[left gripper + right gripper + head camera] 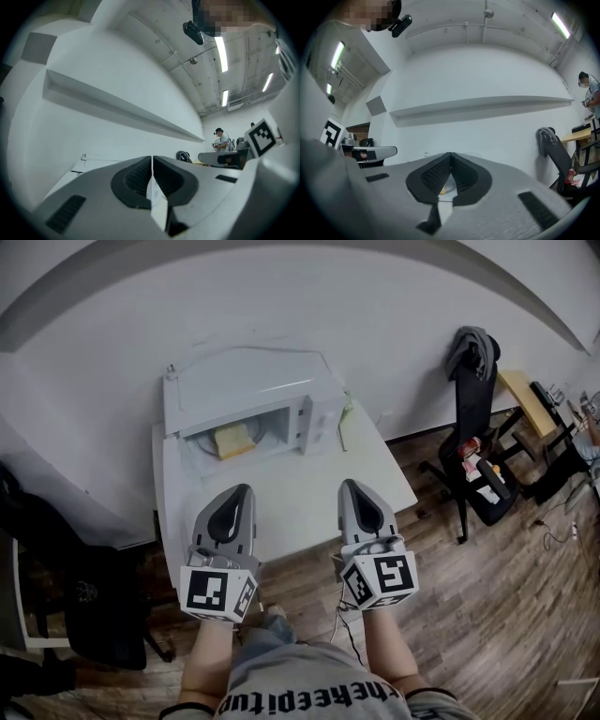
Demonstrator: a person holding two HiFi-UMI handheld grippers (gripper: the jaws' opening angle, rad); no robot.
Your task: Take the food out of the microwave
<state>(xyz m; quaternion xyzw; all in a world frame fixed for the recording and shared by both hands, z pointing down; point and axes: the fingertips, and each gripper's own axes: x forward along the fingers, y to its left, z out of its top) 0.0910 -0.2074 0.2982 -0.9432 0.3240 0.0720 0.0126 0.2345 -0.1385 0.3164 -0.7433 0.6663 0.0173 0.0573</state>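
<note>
A white microwave (309, 409) stands at the back of a white table (309, 493), with its door swung open to the left. Inside it, a yellow piece of food (233, 440) lies on the turntable plate. My left gripper (242, 489) and my right gripper (351, 484) hover side by side over the table's near part, both pointing at the microwave and well short of it. Both are shut with nothing between the jaws. In the left gripper view the shut tips (152, 157) meet; the right gripper view shows the same (450, 153), with a sliver of the yellow food (442, 191) behind them.
A black office chair (480, 442) with clothing over its back stands right of the table on the wooden floor. A dark chair (75, 587) is at the left. A wooden desk (530, 399) is at the far right. A person (221, 139) stands far off.
</note>
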